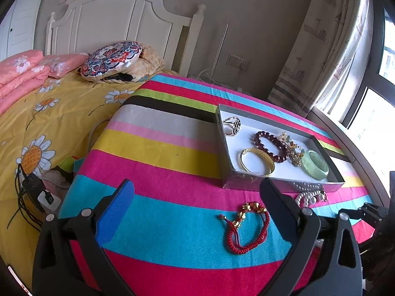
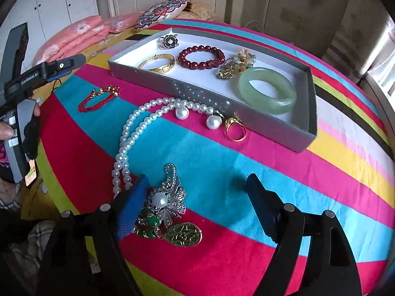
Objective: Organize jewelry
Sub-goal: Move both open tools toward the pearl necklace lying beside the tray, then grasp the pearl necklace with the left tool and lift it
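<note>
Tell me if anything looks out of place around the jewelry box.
Several pieces lie loose on the striped cloth outside the gray box: a pearl necklace, a gold ring, a red cord bracelet, and a pearl brooch tangled with green pendants. Nothing looks broken.

We see a grey tray (image 2: 172,86) on the striped cloth holding a jade bangle (image 2: 267,90), garnet beads (image 2: 201,56) and gold bangle (image 2: 158,63); pearls (image 2: 138,123), gold ring (image 2: 235,129) and brooch (image 2: 167,197) lie outside its near wall.
</note>
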The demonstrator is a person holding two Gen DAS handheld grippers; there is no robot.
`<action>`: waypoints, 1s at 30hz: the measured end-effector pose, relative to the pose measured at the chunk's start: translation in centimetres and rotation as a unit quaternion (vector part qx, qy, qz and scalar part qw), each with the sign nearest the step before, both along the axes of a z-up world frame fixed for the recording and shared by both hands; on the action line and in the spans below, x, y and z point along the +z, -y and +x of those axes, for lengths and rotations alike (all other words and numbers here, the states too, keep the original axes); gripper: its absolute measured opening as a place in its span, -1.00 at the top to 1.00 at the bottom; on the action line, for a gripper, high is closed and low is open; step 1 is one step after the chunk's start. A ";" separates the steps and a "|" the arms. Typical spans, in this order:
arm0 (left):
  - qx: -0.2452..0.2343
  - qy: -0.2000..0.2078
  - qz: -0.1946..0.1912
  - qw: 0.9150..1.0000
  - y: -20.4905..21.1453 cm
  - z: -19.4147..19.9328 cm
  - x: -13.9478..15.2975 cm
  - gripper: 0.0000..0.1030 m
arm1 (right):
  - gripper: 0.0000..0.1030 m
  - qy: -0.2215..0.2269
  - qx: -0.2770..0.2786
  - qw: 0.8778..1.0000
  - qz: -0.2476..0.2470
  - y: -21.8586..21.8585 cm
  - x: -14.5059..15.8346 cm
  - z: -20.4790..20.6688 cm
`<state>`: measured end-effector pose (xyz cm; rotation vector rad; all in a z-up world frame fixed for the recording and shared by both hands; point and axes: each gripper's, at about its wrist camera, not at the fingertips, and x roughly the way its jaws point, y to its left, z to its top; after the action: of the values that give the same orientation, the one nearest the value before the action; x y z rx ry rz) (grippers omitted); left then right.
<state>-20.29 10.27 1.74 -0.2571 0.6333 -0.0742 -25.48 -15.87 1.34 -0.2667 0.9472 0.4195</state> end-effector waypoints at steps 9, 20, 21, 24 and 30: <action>-0.006 -0.007 0.004 1.000 0.2 0.2 -0.1 -0.95 | -0.23 0.017 0.024 0.999 -0.018 -0.8 0.3 -1.9; -0.071 0.005 0.071 0.995 6.8 -3.7 1.5 -0.95 | 0.04 0.062 -0.060 0.996 0.030 5.1 2.6 -0.9; -0.089 0.001 0.074 0.993 8.0 -4.1 1.4 -0.95 | 0.04 0.053 -0.047 0.997 0.032 4.7 2.3 -1.4; -0.134 -0.016 0.078 0.988 11.0 -5.0 0.5 -0.95 | 0.04 0.040 -0.023 0.998 0.036 3.5 1.6 -2.3; -0.161 -0.029 0.102 0.981 13.7 -5.8 -1.3 -0.95 | 0.03 0.033 0.006 0.999 0.027 1.5 0.7 -3.0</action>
<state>-26.05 -3.48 0.43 0.0437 0.7303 -0.3126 -28.49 -17.33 2.00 -0.2360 0.8692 0.4444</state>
